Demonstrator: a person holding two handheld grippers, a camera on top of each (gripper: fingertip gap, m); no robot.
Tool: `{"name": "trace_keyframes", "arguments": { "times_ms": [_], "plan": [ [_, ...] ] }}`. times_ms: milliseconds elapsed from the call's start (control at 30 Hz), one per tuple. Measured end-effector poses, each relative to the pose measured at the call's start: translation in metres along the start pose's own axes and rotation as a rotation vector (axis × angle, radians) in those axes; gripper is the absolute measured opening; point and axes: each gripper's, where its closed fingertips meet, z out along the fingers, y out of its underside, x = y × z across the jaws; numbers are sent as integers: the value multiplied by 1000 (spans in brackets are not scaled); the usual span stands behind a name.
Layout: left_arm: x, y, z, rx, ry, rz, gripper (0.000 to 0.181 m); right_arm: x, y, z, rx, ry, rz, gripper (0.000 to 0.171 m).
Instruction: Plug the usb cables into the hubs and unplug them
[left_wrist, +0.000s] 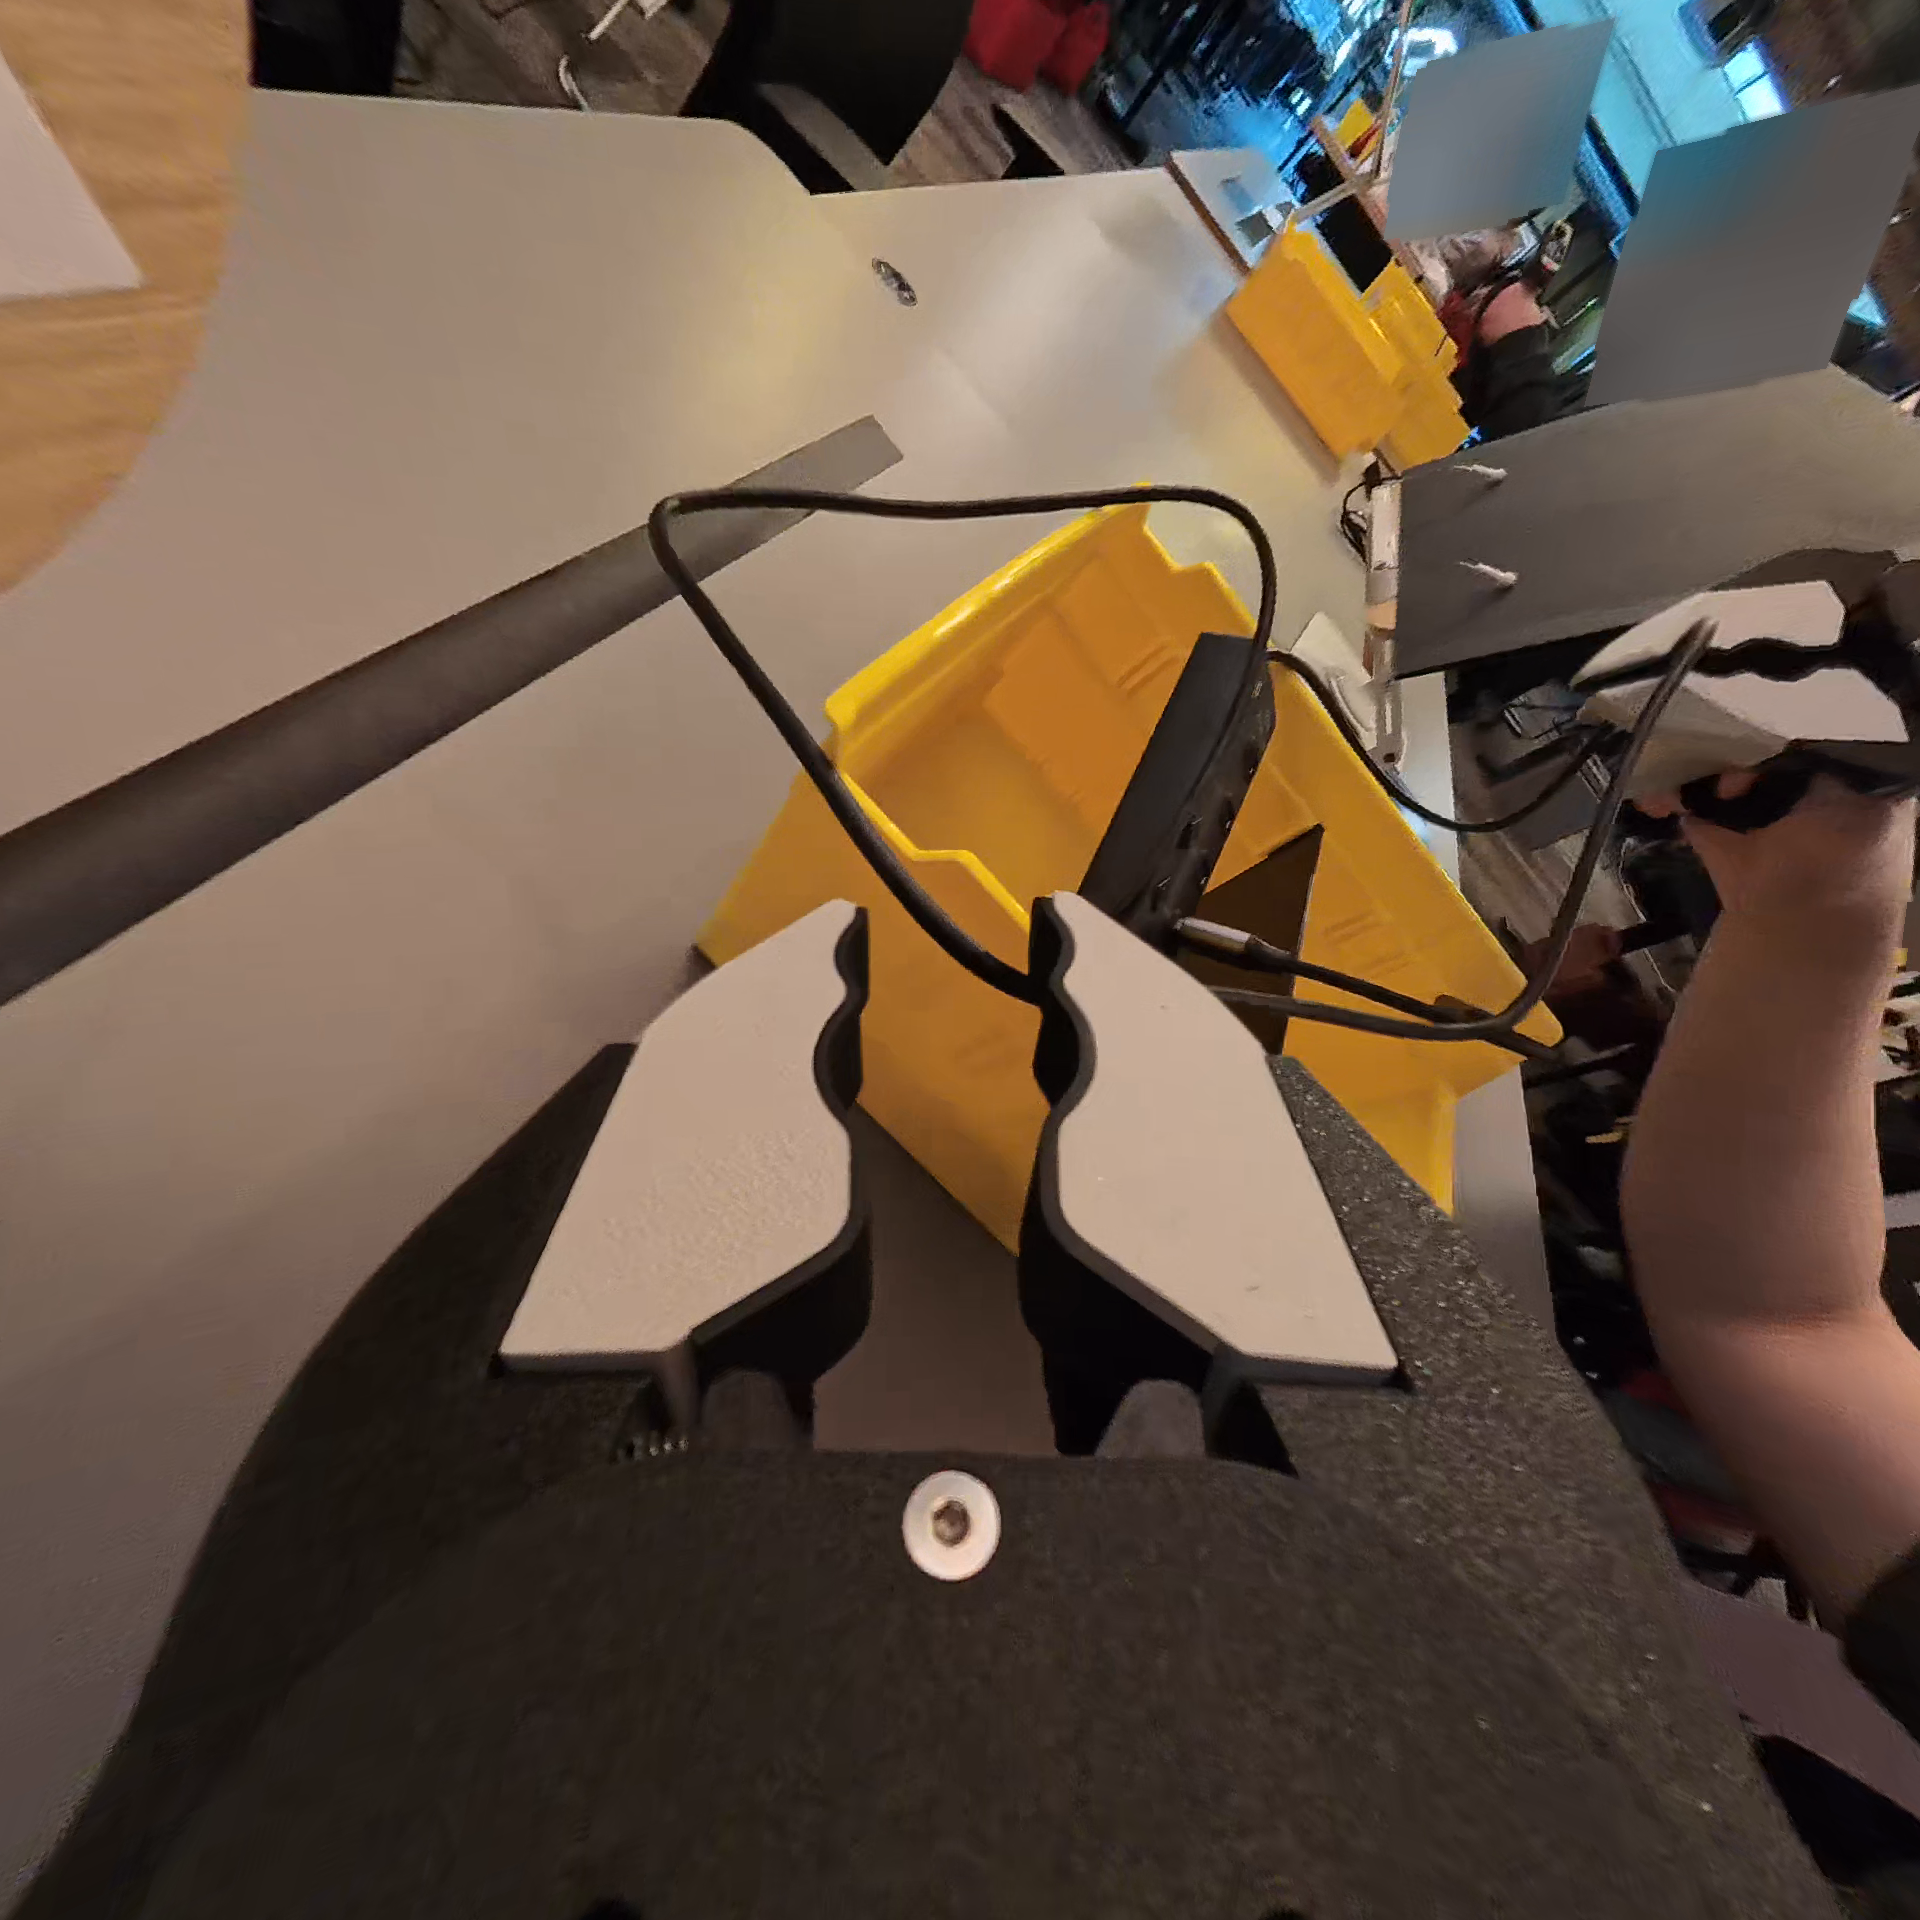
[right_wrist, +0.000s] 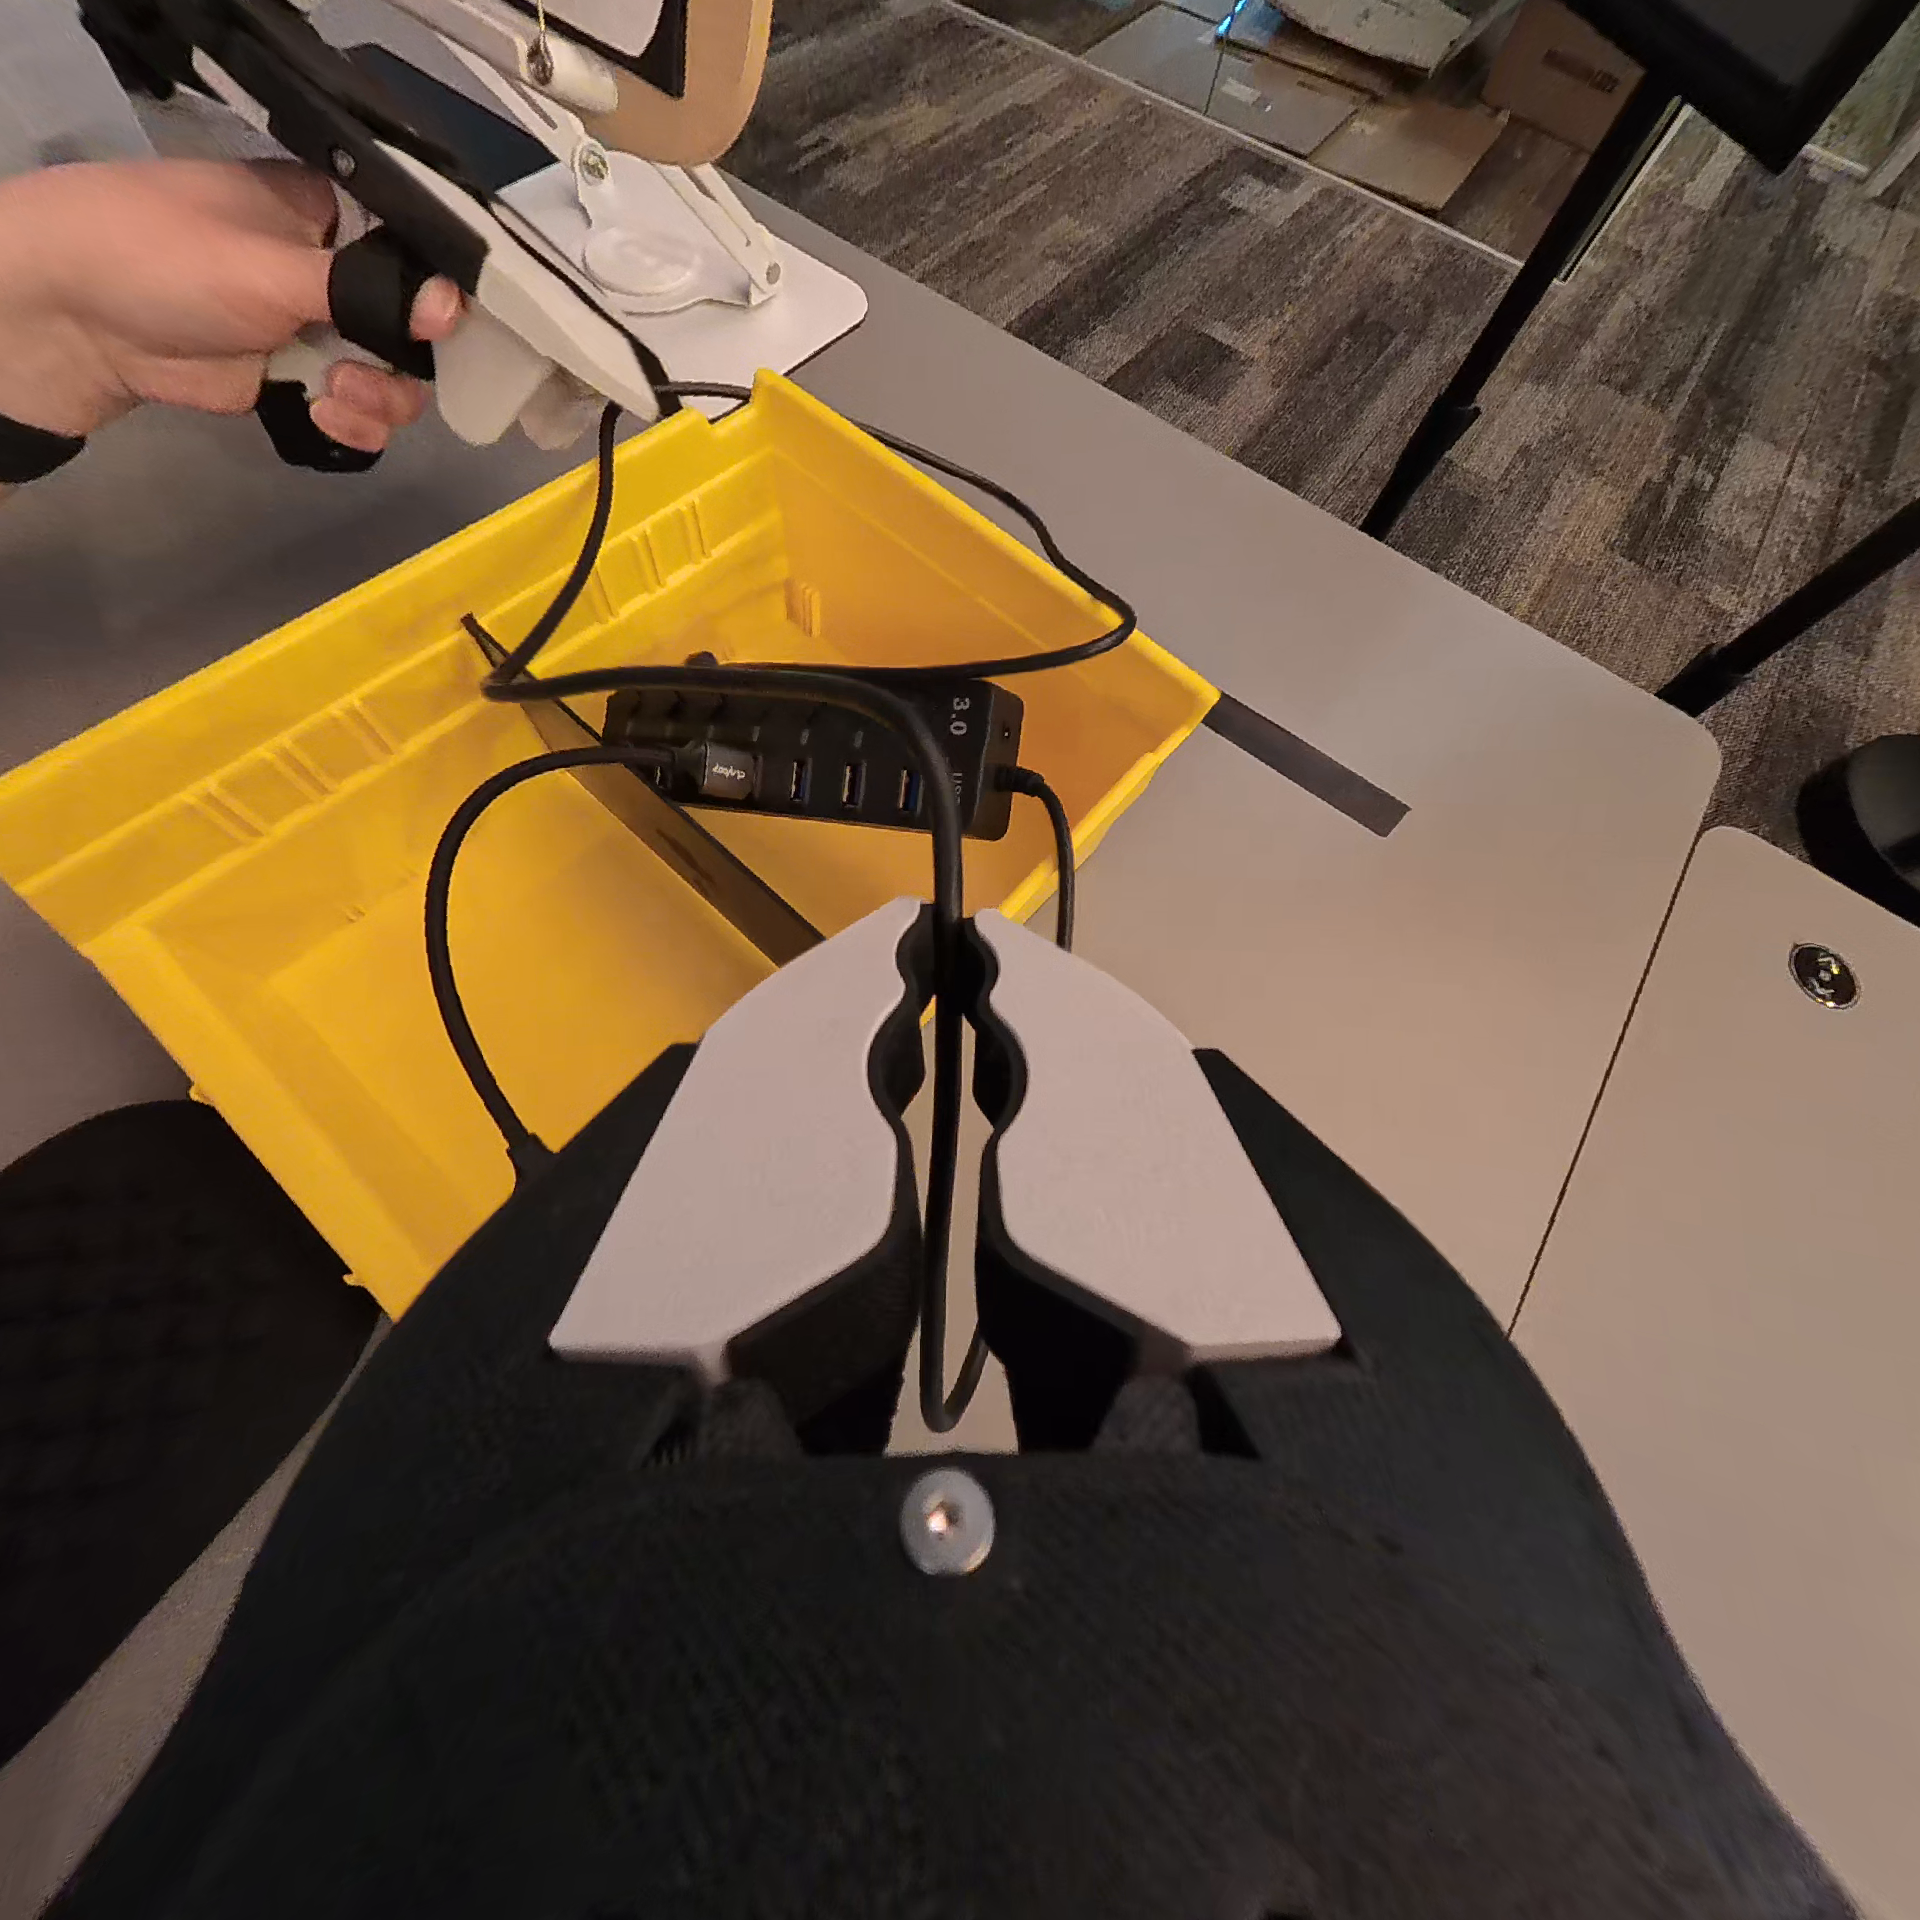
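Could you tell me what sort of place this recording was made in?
Probably an office or lab workspace: grey desks pushed together, patterned carpet tiles on the floor, and more yellow bins farther along the desks.

- You work over a smooth pale grey table (right_wrist: 1351, 1039).
- A yellow plastic bin (right_wrist: 312, 727) and a white stand base (right_wrist: 769, 301) rest on it.

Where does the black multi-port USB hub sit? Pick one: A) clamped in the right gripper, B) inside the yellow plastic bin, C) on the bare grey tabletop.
B: the black multi-port USB hub lies inside the yellow plastic bin, propped against its dark divider, while the right gripper pinches only a black cable.
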Motion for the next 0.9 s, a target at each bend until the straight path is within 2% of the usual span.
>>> {"name": "trace_keyframes", "arguments": {
  "times_ms": [233,500,600,633,767,833,900],
  "plan": [
    [5,2,-1,-11,-27,24,15,-3,3,2,-12,7,-47,5],
    [11,-14,-23,93,-57,58,6,-11,7,5,-31,-8,-82,5],
    [31,-20,-26,100,-72,284,5,-13,6,6,-39,6,-100,5],
    [33,-18,-25,64,-135,405,5,-12,6,5,-41,18,-107,5],
    [38,1,-10,-214,-374,971,8,-5,-5,5,-41,84,-44,5],
    [43,11,0,-350,-417,1072,7,4,-11,7,-49,134,29,5],
    [56,15,11,-389,-376,1089,7,15,-20,10,-34,196,71,4]
  ]
}}
